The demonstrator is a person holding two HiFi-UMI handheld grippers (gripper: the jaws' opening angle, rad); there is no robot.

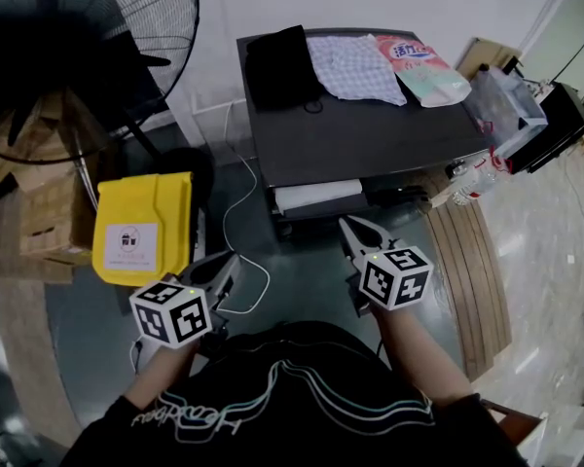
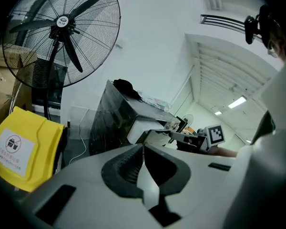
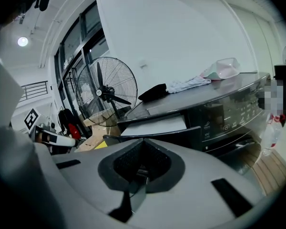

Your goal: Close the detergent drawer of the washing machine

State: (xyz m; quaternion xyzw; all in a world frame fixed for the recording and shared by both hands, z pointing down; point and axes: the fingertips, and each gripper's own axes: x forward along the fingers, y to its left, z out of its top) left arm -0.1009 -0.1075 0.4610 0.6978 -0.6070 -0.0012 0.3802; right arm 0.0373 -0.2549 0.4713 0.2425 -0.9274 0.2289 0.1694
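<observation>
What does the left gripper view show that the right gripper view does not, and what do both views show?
Only the left gripper view shows the dark side wall of the washing machine, the white label on the yellow bin and a white cable. Only the right gripper view shows the control panel and a plastic bottle. Both show the fan, the black cloth on top of the machine, and the drawer, pulled out.

Left tongs [image 1: 234,263], right tongs [image 1: 354,230]: jaws together.
</observation>
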